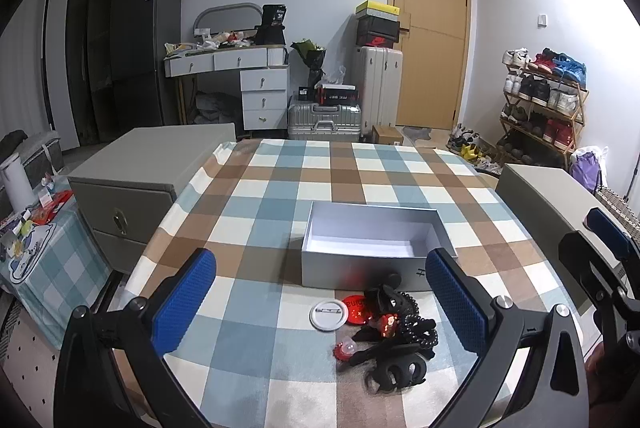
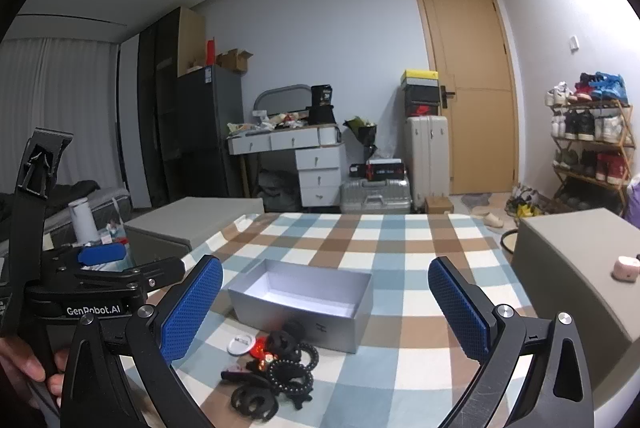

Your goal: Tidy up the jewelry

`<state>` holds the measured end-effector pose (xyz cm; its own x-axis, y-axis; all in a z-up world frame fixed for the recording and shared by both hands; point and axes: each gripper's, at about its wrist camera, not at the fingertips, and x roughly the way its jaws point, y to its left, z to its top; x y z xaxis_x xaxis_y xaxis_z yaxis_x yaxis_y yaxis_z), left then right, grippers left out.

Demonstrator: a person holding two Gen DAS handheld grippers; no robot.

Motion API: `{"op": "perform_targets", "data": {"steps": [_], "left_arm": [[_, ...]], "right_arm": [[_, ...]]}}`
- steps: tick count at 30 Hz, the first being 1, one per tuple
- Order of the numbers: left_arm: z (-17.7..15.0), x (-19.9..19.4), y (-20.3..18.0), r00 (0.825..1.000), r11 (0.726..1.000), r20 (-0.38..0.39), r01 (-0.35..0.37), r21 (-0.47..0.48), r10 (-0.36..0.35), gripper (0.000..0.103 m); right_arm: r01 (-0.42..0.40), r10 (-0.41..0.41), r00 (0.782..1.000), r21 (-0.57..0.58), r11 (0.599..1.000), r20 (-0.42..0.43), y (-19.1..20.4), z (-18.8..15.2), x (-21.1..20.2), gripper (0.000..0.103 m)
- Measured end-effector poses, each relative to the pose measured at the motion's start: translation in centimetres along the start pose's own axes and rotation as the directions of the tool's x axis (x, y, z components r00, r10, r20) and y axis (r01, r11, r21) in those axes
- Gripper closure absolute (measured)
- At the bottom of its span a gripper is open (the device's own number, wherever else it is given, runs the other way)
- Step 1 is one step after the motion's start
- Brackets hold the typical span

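A silver open box (image 1: pixel 374 268) (image 2: pixel 340 324) with a white empty inside stands on the checked tablecloth. Just in front of it lies a pile of accessories (image 1: pixel 394 332) (image 2: pixel 276 372): black hair claws, a black beaded band, a white round badge (image 1: pixel 327 315), a red round badge and small red pieces. My left gripper (image 1: pixel 320 304) is open and empty, held above the pile. My right gripper (image 2: pixel 326 308) is open and empty, to the right of the left one, which shows in its view (image 2: pixel 96 284).
The table (image 1: pixel 280 196) is flanked by grey cabinets on the left (image 1: pixel 136 172) and right (image 2: pixel 576 268); a small pink object (image 2: pixel 626 268) sits on the right one. A side table with clutter (image 1: pixel 36 228) stands at the left. Suitcases, a door and a shoe rack stand behind.
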<state>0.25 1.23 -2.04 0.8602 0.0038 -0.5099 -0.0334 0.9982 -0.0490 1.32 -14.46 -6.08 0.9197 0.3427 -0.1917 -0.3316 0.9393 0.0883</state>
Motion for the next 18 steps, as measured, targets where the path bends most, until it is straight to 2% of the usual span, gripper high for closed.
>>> {"op": "perform_targets", "data": {"steps": [10,15,18], "left_arm": [[-1.8,2.1,2.2,0.998,0.999,-0.062,-0.029,-0.026,0.027,0.001],[-3.6,3.9,3.1,0.991,0.999,-0.134,-0.025,-0.038,0.019,0.001],[-4.6,4.4,3.0,0.987,1.0,-0.163,-0.016,-0.019,0.013,0.001]], "right_arm": [[-0.061,0.063,0.991,0.023,0.998,-0.116,-0.7,-2.3,2.7,0.0],[-0.114,0.126,0.967,0.065,0.991,-0.222,-1.0,-4.4,5.1,0.0],[-0.153,0.175,0.944,0.099,0.983,-0.279,-1.1,-5.5,6.2,0.0]]}}
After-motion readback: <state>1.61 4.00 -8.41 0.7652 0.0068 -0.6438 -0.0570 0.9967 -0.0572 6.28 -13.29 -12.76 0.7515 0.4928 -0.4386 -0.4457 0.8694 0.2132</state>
